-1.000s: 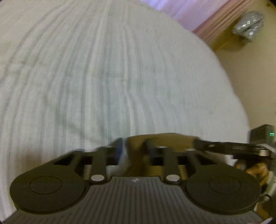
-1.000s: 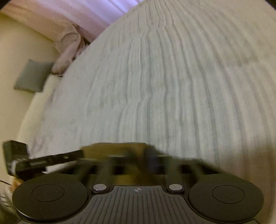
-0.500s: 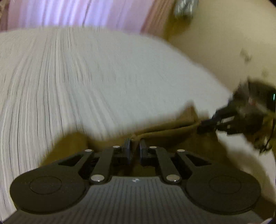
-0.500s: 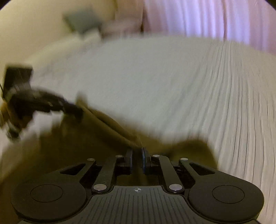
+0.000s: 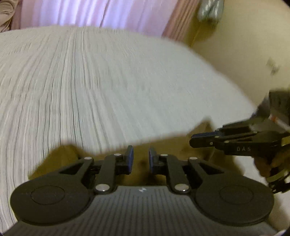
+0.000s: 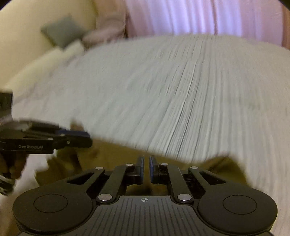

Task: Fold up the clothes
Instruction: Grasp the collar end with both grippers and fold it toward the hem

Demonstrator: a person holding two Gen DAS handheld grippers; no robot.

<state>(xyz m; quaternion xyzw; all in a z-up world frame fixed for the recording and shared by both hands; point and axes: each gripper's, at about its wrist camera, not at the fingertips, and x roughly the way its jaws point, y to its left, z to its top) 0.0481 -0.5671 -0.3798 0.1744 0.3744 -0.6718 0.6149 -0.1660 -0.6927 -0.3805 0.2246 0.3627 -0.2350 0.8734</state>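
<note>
Jaws on the left gripper [image 5: 140,158]: opening right now, blue pads parted with a clear gap. Hovering over the olive-brown garment [image 5: 172,147], cloth showing through that gap at the bottom centre of the left wrist view, pads not pressing on it. Released, then.

Jaws on the right gripper [image 6: 146,170]: all but closed, only a thin slit left between the pads. Brown cloth directly beneath and behind them at the bottom centre of the right wrist view. Cannot tell whether any fabric is pinched in that slit.

Over to the garment itself: lying rumpled on the bed [image 5: 108,81], along the lower edge of both views, just ahead of each gripper. One corner poking up at right of centre in the left wrist view, just beside the tip of the right gripper coming in from the right edge. A hand [image 5: 266,167] wrapped around that gripper, low on the right.

Ribbed white bedcover filling the middle of both frames, blurred. Pale pink curtain [image 5: 90,12] across the top. Grey cushion [image 6: 61,34] in the upper left of the right wrist view, against a cream wall [image 6: 21,36].
</note>
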